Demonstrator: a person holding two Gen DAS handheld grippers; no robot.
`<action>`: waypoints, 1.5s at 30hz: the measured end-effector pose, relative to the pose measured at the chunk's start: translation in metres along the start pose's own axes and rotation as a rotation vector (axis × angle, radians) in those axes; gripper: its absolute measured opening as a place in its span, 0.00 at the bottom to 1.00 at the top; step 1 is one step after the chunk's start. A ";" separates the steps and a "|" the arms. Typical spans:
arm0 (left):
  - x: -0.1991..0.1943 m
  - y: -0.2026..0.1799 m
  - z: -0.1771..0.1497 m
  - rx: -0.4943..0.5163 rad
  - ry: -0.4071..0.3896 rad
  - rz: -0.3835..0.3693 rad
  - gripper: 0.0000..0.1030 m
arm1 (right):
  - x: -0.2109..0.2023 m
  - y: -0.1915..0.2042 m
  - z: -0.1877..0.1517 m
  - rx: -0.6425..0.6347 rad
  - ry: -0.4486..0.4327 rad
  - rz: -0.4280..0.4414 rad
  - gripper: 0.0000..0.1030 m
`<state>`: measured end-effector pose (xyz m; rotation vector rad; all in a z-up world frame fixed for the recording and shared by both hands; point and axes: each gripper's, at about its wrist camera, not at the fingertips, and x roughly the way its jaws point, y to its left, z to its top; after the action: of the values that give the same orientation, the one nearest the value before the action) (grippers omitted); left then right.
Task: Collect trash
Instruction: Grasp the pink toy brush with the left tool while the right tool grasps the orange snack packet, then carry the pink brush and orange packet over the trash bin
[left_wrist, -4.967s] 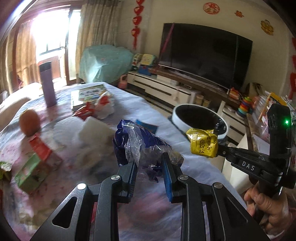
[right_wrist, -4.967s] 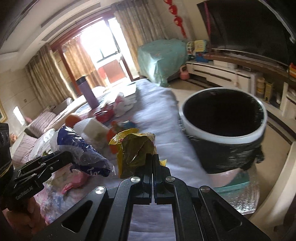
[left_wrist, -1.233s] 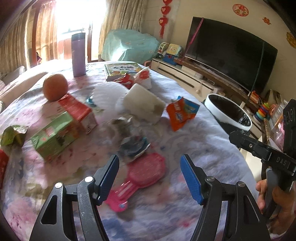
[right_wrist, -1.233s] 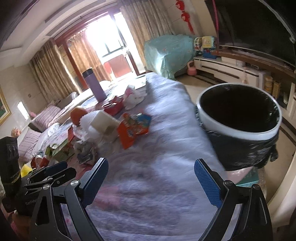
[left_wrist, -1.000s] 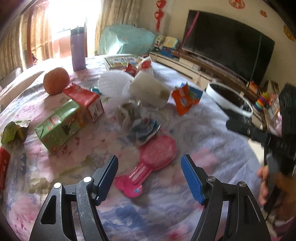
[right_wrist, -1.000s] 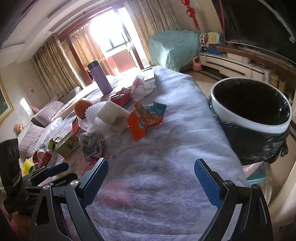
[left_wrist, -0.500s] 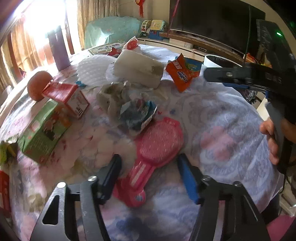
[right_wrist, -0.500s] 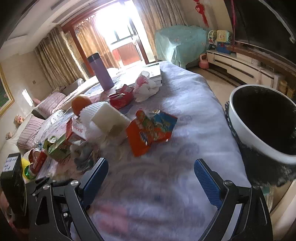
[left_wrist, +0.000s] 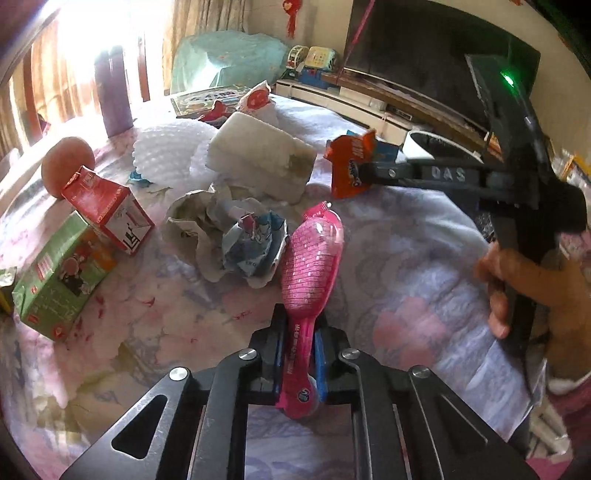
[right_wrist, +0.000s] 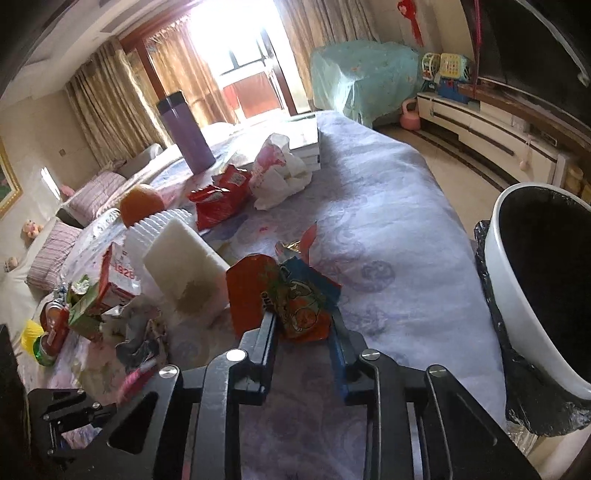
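Note:
My left gripper is shut on the handle of a pink hairbrush, whose head points away over the table. My right gripper is closed on an orange and blue snack wrapper; the same wrapper shows at its tip in the left wrist view. The white bin with a black liner stands at the table's right edge. Crumpled paper and wrappers lie just left of the brush head.
On the cloth-covered table lie a white foam block, a red carton, a green carton, an orange, a purple flask, a red packet, tissue and books.
My left gripper has closed on the pink brush's handle. My right gripper has moved forward to the orange wrapper and closed on it; the bin has slid to the right edge of its view.

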<state>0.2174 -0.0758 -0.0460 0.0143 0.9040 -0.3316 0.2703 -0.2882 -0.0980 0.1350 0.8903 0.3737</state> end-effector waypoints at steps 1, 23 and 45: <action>0.000 0.000 0.001 -0.008 -0.003 -0.012 0.09 | -0.004 0.000 -0.003 0.000 -0.005 0.003 0.22; 0.007 -0.049 0.032 0.069 -0.047 -0.135 0.02 | -0.104 -0.049 -0.038 0.123 -0.147 -0.025 0.20; 0.033 -0.109 0.072 0.168 -0.063 -0.197 0.02 | -0.145 -0.103 -0.048 0.211 -0.216 -0.126 0.20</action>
<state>0.2598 -0.1996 -0.0134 0.0694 0.8147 -0.5874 0.1776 -0.4395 -0.0494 0.3063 0.7185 0.1437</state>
